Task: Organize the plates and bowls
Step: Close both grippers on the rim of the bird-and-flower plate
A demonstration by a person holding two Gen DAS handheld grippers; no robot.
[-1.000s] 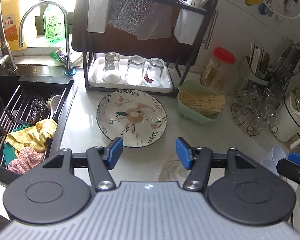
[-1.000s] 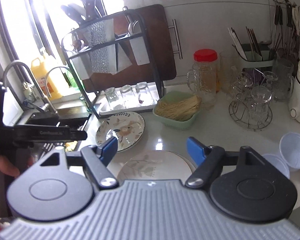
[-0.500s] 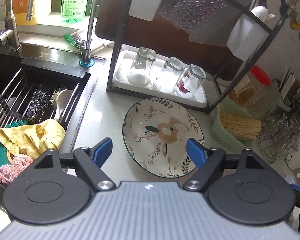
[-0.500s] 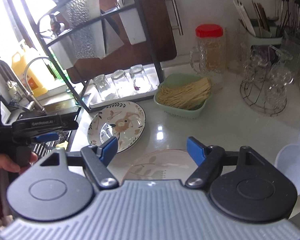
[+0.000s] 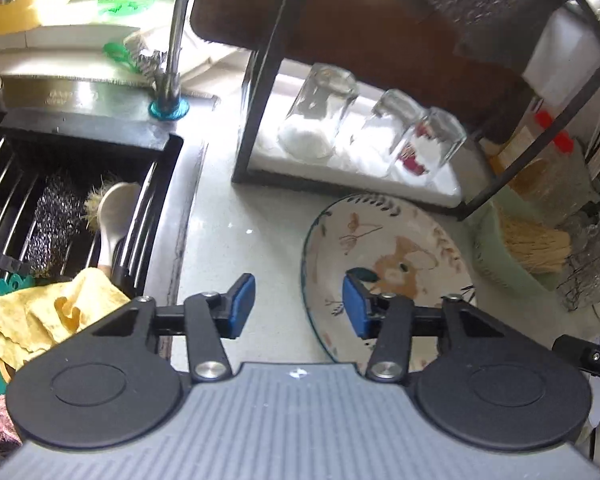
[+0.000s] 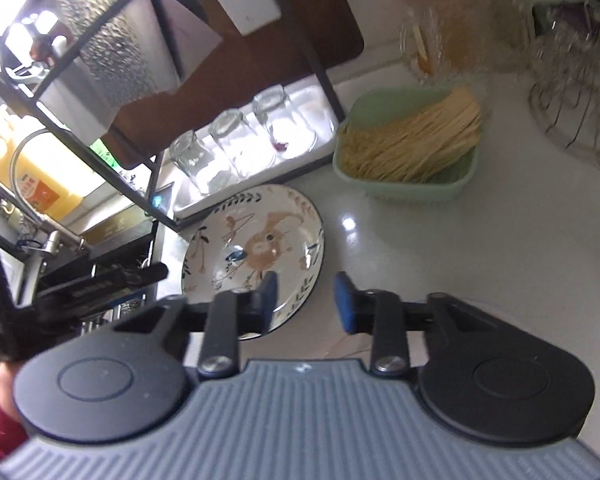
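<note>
We have brought both tools down closer to the flowered plate [image 5: 384, 256]. The left tool [image 5: 299, 304] now straddles its left rim, jaws closing; the right tool [image 6: 306, 300] hangs over its right rim, jaws closing too.

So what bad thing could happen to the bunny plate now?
The bunny plate lies flat on the counter, so the closing left gripper may only catch its thin rim and slip. The upside-down glasses stand just behind it on the rack tray; a sudden lift could knock them. The right gripper is closing at the same plate, so both could bump.
</note>
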